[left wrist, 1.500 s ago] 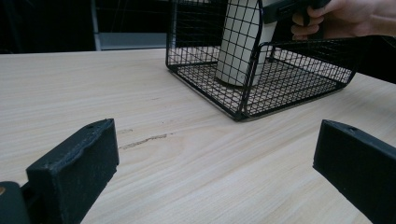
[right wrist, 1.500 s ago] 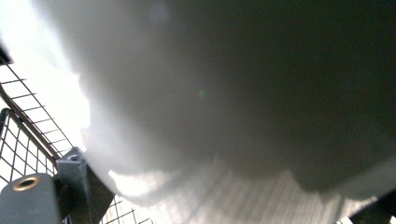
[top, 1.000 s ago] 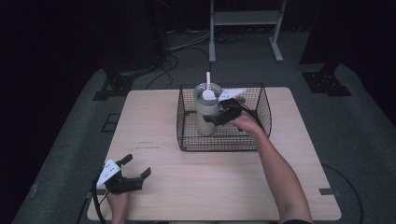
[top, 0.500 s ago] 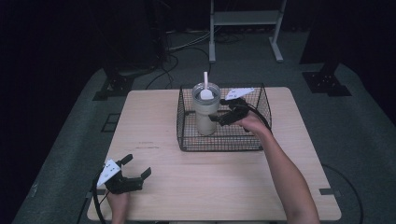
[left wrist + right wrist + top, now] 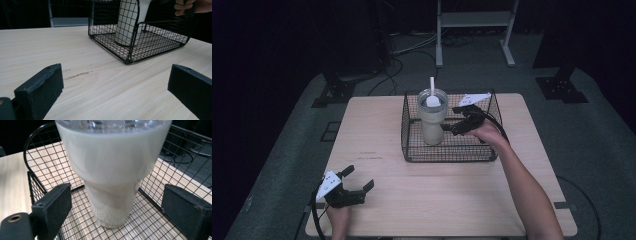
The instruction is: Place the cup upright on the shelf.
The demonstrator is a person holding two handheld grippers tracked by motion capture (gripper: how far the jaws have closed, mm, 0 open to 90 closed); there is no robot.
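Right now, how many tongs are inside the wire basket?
1. The right tongs reach into the wire basket, open beside the tumbler. The left tongs rest open at the table's near-left corner.

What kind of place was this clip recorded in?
Probably a lab or studio set up for recording, not a home: a lone wooden table on grey floor, dark surroundings, cables and a metal stand behind. A wire basket holds a tumbler.

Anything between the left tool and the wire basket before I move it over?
No. In the left gripper view, bare wooden table runs from the open left tool to the wire basket.
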